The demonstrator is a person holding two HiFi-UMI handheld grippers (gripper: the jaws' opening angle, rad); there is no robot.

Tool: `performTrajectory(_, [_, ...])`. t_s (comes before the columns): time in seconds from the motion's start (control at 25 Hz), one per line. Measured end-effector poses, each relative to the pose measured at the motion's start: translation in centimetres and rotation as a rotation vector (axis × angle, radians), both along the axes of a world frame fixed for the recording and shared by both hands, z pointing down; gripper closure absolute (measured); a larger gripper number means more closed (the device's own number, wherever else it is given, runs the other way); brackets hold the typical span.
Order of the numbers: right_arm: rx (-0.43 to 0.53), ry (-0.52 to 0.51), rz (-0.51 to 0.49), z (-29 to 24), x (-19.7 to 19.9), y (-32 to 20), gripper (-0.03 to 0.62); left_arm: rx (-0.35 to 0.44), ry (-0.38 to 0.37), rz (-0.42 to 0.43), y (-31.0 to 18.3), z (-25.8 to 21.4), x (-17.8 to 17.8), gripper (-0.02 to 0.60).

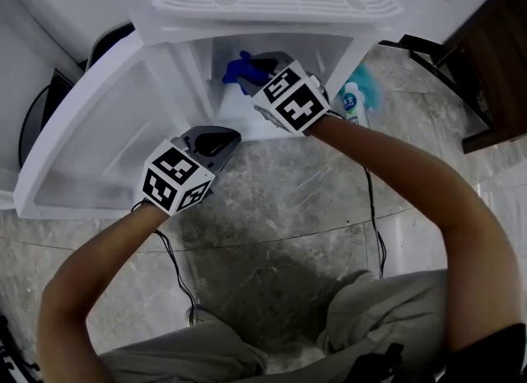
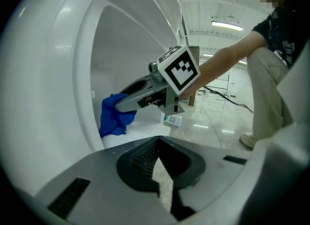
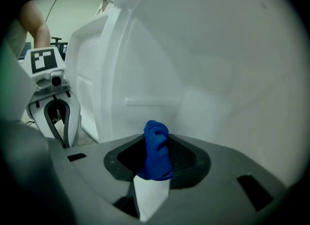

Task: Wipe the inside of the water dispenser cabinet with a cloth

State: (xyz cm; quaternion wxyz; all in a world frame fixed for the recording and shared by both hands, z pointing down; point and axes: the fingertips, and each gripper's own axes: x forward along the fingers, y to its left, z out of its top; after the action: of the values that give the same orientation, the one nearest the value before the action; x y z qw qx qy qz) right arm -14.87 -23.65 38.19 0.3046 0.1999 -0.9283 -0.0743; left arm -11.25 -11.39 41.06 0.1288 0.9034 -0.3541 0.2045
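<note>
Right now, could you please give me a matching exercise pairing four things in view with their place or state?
Things:
1. blue cloth
2. left tongs
3. cabinet door
4. white bottle

Place or state:
A. swung open
B. on the floor
C. shut, nothing between them
D. pinched in the right tongs

Pairs: 1-D, 2-C, 3-A, 4-B

Left hand-held gripper (image 1: 229,136) jaws together, empty; right hand-held gripper (image 1: 251,71) clamped on blue cloth (image 3: 156,142), forearm extended.
</note>
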Motion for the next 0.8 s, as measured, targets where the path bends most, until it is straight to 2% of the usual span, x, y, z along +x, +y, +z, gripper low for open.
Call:
performTrajectory(0.08, [0.012,0.055,-0.037,2.1,-1.0,0.2,0.476,-0.010,0.014,0.000,0.2,0.4,-0.4,0.574])
performTrajectory(0.36, [0.158,0.277,-0.176,8.2,-4.6,-0.3,0.476,-0.032,0.053,-0.046,0.2,1.2,-3.3,0.574])
performTrajectory(0.52, [0.208,0.336,-0.173,9.6,-6.0,-2.2,0.476,-0.046,0.075,-0.075,0.3,1.5,-4.3,0.574])
performTrajectory(0.64, [0.238,0.364,-0.168,9.9,-6.7,-3.7,0.476,-0.058,0.082,-0.064,1.0,1.8,-4.1,0.574])
performTrajectory(0.8, [0.237,0.370,-0.182,9.7,-6.8,-3.7,0.476,-0.063,0.097,-0.062,1.1,1.6,-4.2,0.574])
